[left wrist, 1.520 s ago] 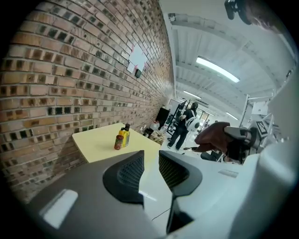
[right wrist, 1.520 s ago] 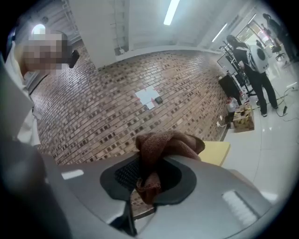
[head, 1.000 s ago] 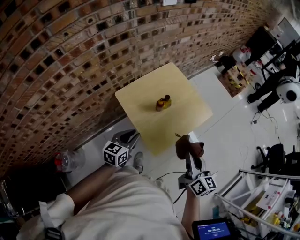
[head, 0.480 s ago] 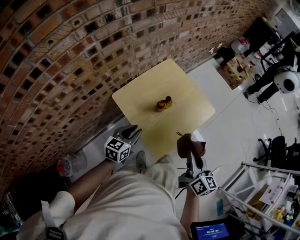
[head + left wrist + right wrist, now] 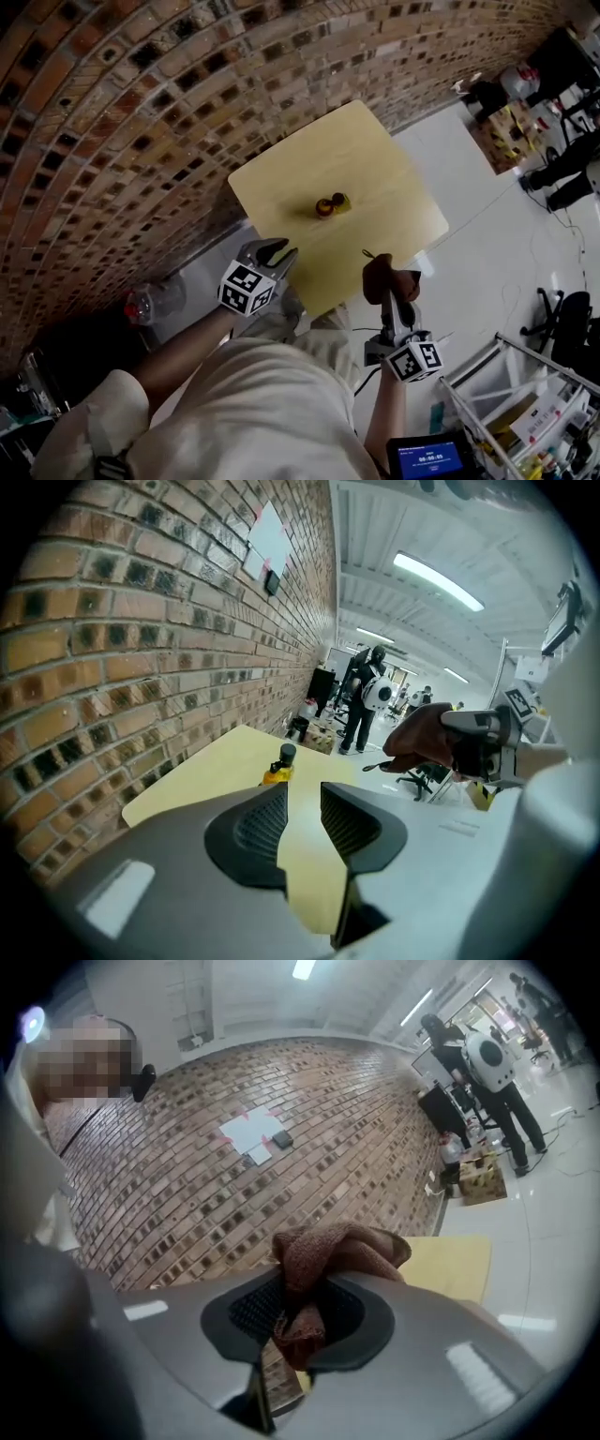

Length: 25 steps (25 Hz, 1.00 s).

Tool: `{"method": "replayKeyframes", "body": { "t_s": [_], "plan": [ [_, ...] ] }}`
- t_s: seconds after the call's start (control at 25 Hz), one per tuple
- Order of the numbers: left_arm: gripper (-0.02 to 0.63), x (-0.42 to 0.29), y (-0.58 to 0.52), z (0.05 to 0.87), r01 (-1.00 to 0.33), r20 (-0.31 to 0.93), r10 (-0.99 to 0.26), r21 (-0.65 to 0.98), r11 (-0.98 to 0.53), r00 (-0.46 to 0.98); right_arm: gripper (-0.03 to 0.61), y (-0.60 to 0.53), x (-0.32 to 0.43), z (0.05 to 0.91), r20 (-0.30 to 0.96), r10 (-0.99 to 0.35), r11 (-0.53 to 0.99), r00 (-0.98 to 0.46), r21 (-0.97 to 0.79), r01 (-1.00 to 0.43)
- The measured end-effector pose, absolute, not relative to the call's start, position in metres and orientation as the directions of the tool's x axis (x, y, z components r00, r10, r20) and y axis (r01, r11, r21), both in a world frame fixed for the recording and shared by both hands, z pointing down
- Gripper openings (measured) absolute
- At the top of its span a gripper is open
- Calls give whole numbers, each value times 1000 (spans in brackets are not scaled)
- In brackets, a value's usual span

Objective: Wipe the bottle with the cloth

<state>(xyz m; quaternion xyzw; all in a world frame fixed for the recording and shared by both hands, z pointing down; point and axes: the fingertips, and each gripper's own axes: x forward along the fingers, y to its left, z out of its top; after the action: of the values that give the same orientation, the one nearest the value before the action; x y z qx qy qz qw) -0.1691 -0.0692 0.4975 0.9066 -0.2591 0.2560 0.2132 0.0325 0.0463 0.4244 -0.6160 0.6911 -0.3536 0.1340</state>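
My left gripper [image 5: 302,797] hovers short of the bench [image 5: 375,159], its fingers opening with nothing between them. My right gripper [image 5: 298,1312] has its fingers clenched on the brown cloth [image 5: 333,1246]. The bottle [image 5: 330,203] stands upright mid-bench, well apart from both.

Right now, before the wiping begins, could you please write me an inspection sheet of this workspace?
Surface: square pale wooden table, standing by the wall.
Job's things: small yellow bottle with dark cap upright on the table; reddish-brown cloth off the table.
Clutter: clear plastic bottle on the floor by the wall.
Grippers: left claw opening, nothing between its jaws; right claw shut on the cloth.
Cables: thin dark cable on the white floor, right side.
Surroundings: brick wall; black office chair.
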Motion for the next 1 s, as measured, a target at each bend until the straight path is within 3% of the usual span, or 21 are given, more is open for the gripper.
{"method": "replayKeyframes", "body": {
  "t_s": [0.48,1.0],
  "plan": [
    [183,-78,-131,525,-519,678,-351,53,-853,646,67,-61,103,434,223,-891,161,-396,-659,-734],
    [202,-44,-168,562,-460,780,-328,-59,-886,533,69,-110,92,480,260,-786,275,-561,-666,-693]
  ]
}}
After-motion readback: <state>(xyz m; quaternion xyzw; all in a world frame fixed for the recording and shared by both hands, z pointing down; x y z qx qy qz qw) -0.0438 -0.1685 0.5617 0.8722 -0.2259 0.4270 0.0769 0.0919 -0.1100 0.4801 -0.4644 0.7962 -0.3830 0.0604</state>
